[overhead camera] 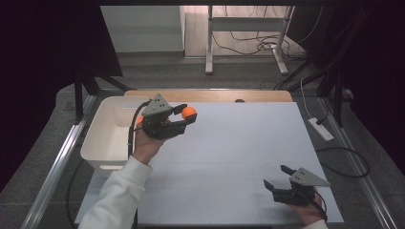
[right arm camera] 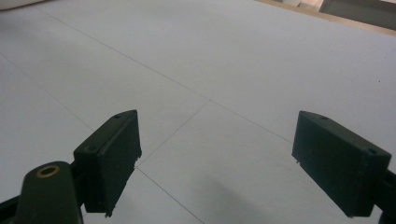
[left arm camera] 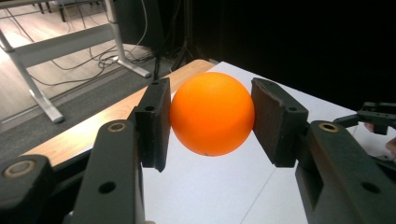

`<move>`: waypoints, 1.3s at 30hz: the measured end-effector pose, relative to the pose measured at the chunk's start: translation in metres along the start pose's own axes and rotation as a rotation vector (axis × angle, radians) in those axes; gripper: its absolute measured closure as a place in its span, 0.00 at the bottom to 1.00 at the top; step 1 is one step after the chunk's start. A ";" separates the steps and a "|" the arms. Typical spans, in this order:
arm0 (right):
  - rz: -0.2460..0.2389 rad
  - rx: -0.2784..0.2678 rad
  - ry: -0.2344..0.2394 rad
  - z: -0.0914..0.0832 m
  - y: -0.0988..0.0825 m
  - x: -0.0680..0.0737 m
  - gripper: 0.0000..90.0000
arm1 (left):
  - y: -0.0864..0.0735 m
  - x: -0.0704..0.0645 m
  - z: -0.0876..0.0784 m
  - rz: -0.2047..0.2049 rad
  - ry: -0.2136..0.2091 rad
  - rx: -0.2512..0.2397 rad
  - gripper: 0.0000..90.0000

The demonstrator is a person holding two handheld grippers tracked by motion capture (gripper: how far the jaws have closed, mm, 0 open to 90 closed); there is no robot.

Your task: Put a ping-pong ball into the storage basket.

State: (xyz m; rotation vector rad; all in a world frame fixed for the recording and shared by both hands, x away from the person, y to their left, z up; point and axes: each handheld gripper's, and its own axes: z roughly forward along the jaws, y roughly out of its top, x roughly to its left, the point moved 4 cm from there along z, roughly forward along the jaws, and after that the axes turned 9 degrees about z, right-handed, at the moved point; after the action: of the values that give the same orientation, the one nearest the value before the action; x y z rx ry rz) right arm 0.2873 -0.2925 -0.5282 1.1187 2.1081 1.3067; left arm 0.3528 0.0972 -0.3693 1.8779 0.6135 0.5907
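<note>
An orange ball [overhead camera: 189, 113] is held above the white table [overhead camera: 239, 143], just right of the white bin [overhead camera: 107, 136]. My left gripper [overhead camera: 185, 115] is shut on it; in the left gripper view both pads press the sides of the orange ball [left arm camera: 212, 113], and the left gripper [left arm camera: 210, 116] points toward the table's far edge. A second patch of orange [overhead camera: 139, 120] shows behind the gripper body at the bin's rim, mostly hidden. My right gripper [overhead camera: 277, 177] stands open near the table's front right, low over the surface. In the right gripper view the right gripper [right arm camera: 217, 158] has nothing between its jaws.
The white bin stands at the table's left edge. A wooden strip [overhead camera: 210, 95] runs along the table's far edge, with a desk frame [overhead camera: 248, 38] and cables on the floor beyond. A white power strip [overhead camera: 321, 129] lies off the table's right side.
</note>
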 end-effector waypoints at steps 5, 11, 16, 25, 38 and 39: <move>-0.002 0.000 0.001 0.000 0.000 0.000 0.17 | -0.003 0.007 -0.001 -0.010 0.022 0.008 0.55; -0.003 0.000 -0.001 0.000 0.000 0.000 0.17 | -0.005 0.015 -0.006 -0.027 0.036 0.002 0.55; -0.004 0.000 0.002 0.000 0.000 0.000 0.17 | -0.008 0.024 -0.010 -0.040 0.062 0.005 0.55; -0.005 0.000 0.001 0.001 0.000 0.001 0.17 | -0.013 0.037 -0.017 -0.047 0.112 0.013 0.55; -0.005 0.000 0.001 0.001 0.000 0.000 0.17 | -0.020 0.051 -0.024 -0.066 0.155 0.026 0.55; -0.005 0.001 0.001 0.001 0.000 0.000 0.17 | -0.021 0.052 -0.025 -0.070 0.158 0.027 0.55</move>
State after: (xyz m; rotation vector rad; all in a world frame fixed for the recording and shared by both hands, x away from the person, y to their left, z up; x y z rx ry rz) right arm 0.2876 -0.2919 -0.5286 1.1128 2.1108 1.3047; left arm 0.3724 0.1548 -0.3733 1.8388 0.7904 0.6921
